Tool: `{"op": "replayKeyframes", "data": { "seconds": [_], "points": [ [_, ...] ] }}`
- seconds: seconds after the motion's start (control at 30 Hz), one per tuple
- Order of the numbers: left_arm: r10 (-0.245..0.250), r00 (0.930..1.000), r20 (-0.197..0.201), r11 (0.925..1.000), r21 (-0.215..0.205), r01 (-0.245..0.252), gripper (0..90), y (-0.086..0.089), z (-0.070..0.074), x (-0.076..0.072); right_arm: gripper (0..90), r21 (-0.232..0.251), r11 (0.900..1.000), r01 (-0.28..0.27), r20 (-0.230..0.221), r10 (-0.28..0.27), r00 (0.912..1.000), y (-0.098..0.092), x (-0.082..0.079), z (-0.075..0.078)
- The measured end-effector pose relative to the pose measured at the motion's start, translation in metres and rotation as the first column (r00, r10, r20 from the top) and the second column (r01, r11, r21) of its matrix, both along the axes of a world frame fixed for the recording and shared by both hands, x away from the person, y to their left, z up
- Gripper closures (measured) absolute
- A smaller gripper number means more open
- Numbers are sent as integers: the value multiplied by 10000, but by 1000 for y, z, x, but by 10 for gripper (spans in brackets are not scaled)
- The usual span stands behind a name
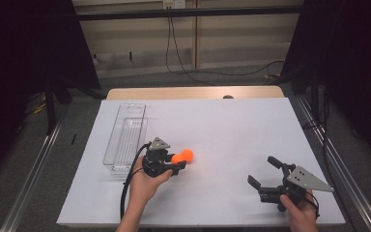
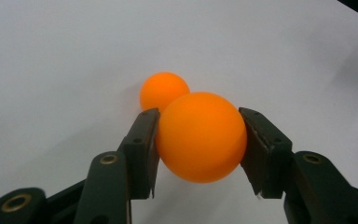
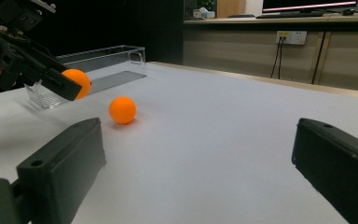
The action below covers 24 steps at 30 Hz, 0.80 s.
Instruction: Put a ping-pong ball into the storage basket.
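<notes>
Left tongs [image 1: 179, 166] are clamped on an orange ball [image 2: 200, 136], jaws pinching it across its widest part on both sides — a centred grip, so it shouldn't squirt out. In the right gripper view the held ball sits clear of the tabletop [image 1: 232, 140], so it looks lifted rather than resting.

Second orange ball [image 2: 163, 89] sits loose on the white tabletop just beyond the held one, close behind it but not in the jaws. Likely next in line.

Clear plastic tray [image 1: 125, 140] stands just left of the left hand, long side running away from the person, apparently empty. Its spot next to the left tongs suggests it's the drop target: short carry, no crossing over.

Right tongs [image 1: 263, 174] are released, jaws spread wide with nothing between them, parked low near the right front of the tabletop, well apart from both balls. Probably just staying out of the way.
</notes>
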<state>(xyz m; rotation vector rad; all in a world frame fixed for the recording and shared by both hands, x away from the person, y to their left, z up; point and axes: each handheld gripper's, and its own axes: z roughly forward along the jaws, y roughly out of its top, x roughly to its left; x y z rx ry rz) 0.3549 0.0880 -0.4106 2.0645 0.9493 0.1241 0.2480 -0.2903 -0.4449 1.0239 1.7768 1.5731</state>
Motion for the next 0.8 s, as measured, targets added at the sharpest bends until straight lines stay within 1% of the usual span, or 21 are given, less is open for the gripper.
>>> {"op": "replayKeyframes", "data": {
  "seconds": [0.07, 0.23, 0.3, 0.37, 0.4, 0.47, 0.57, 0.67, 0.8],
  "points": [
    [-37, 10000, -27, 10000, 50, 37, 509, 1, 1, 0, 21, -3, 10000, 2, 12, -2, 10000, 0, 0, 0],
    [-4, 10000, 67, 10000, 26, 4, 508, 0, 5, 0, 21, 3, 10000, 37, 18, -37, 10000, -1, 0, 0],
    [-7, 10000, 2, 10000, 54, 7, 509, 0, 6, 1, 22, -3, 10000, 21, 16, -21, 10000, -1, 0, 0],
    [19, 10000, -60, 10000, -37, -19, 509, 0, 7, 2, 22, -15, 10000, 13, 19, -13, 10000, 0, 0, 0],
    [6, 10000, -40, 10000, 10, -6, 509, 1, 8, 2, 22, -15, 10000, 9, 13, -9, 10000, 0, 0, 0],
    [55, 10000, -12, 10000, -46, -55, 509, 0, 9, 2, 21, -29, 10000, 5, 20, -5, 10000, 0, 0, 0],
    [30, 10000, 48, 10000, 69, -30, 509, 1, 11, 2, 21, -5, 10000, 0, 6, 0, 10000, 0, 0, 0],
    [42, 10000, 49, 10000, 20, -42, 509, 0, 12, 2, 22, -13, 10000, -8, 17, 8, 10000, 0, -1, 0],
    [37, 10000, 23, 9999, 101, -37, 509, -3, 11, 5, 21, -26, 10000, 36, 20, -36, 10000, -1, 0, 0]
  ]
}}
